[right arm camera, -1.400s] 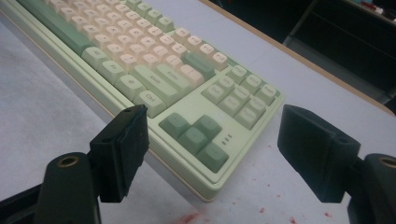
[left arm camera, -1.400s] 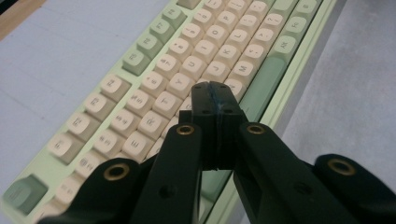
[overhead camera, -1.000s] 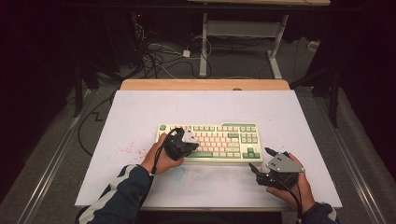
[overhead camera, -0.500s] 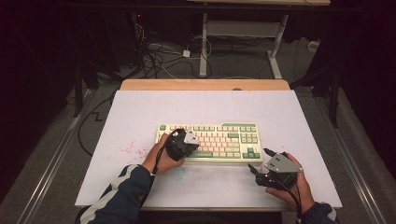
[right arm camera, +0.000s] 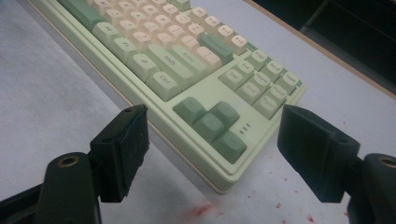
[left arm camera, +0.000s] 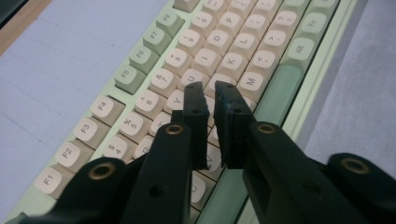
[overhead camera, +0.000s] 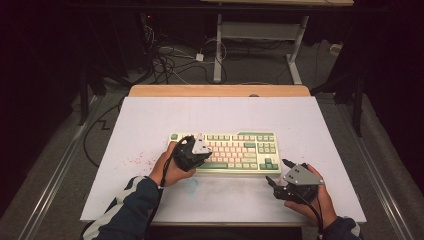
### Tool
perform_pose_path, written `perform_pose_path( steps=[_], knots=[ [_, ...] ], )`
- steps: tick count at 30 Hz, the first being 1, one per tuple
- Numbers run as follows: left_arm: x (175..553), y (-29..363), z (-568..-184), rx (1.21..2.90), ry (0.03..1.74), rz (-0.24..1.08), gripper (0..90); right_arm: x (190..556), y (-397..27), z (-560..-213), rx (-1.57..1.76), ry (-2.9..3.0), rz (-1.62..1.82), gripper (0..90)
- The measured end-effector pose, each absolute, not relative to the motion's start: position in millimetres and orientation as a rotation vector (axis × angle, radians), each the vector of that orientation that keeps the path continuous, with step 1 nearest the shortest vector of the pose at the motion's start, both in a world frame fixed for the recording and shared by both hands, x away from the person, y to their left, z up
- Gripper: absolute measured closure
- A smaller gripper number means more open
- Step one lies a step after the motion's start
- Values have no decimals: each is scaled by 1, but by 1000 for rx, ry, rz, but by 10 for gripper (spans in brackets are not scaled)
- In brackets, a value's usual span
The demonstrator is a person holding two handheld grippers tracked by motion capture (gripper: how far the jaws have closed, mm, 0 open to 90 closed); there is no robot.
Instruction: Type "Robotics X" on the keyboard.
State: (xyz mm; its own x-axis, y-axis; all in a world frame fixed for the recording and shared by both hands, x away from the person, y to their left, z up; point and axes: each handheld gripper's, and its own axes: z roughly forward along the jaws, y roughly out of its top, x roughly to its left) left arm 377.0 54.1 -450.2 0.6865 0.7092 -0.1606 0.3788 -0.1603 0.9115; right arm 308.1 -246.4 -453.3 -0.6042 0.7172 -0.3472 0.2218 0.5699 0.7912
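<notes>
Keyboard centred on white table, long axis left to right. Left gripper directly above its letter keys, jaws just parted to a narrow gap (nothing between them), clearly the nearer. Right gripper wide open, empty, just off the near right corner.

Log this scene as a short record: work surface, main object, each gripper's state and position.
surface: white table top, red specks near its front
object: green and cream keyboard, lying flat
left gripper: over the letter keys, jaws just parted slightly, narrow gap, nothing between them
right gripper: jaws wide open, off the keyboard's right front corner, facing the arrow keys
</notes>
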Motion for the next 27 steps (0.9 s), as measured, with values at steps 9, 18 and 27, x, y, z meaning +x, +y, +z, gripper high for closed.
perform_pose_path(
  steps=[9,18,27],
  knots=[
    [369,67,-443,1723,830,404,531,307,-248,-452,753,2123,955,260],
    [356,95,-442,1613,841,490,214,308,-249,-452,758,2121,956,260],
    [340,125,-451,1571,861,554,192,309,-249,-452,768,2122,959,261]
  ],
)
